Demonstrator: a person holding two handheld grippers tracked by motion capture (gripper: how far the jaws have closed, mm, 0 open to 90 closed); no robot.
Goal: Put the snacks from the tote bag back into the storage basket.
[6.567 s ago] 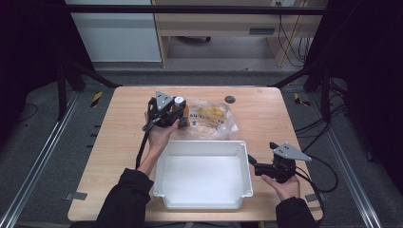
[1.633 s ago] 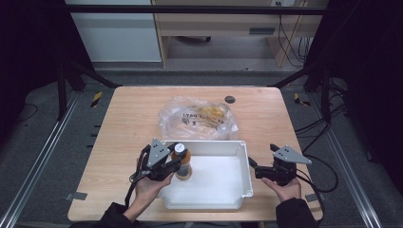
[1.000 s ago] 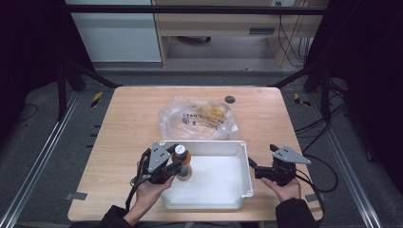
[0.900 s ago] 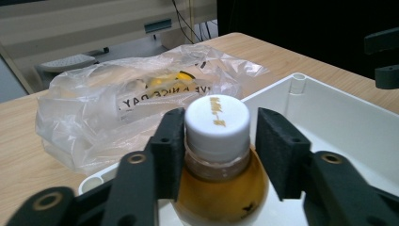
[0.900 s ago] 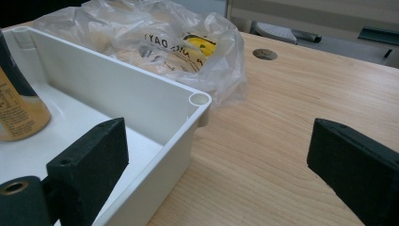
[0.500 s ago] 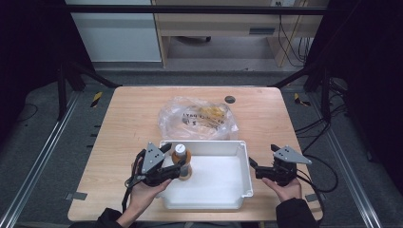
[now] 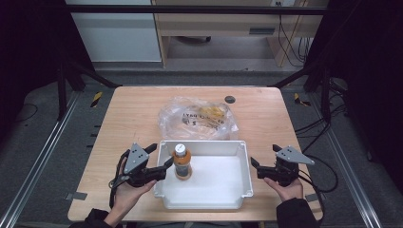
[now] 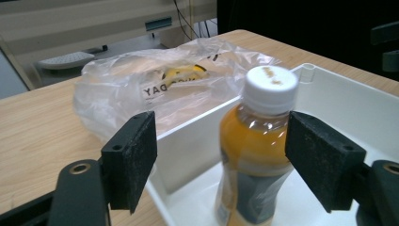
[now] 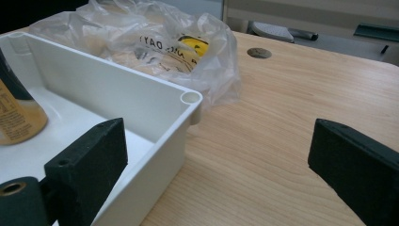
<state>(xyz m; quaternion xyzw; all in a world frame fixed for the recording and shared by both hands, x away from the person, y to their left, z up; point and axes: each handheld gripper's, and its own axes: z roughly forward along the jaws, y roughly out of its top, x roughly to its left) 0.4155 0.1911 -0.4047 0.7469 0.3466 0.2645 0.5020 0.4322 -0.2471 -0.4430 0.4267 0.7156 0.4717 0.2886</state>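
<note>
An orange drink bottle (image 7: 182, 162) with a white cap stands upright in the left end of the white tub (image 7: 202, 143). My left gripper (image 7: 160, 156) is open at the tub's left wall, one jaw over the rim, the other outside it. In the left gripper view the bottle (image 8: 258, 150) stands between the spread jaws of the left gripper (image 8: 228, 160), touching neither. My right gripper (image 7: 264, 156) is open just off the tub's right end, with nothing held. The right gripper view shows that gripper (image 9: 221, 165) facing the tub's corner (image 9: 190, 99), with the bottle (image 9: 16, 117) at the left edge.
A crumpled clear plastic bag (image 7: 197, 118) with yellow items inside lies against the tub's far wall. A small dark round disc (image 7: 230, 99) sits in the tabletop behind it. Bare wood runs to the left, the right and the far side of the tub.
The left gripper brought the bottle from beside the bag into the tub, then opened and drew back a little to the left. The right gripper stayed put.
</note>
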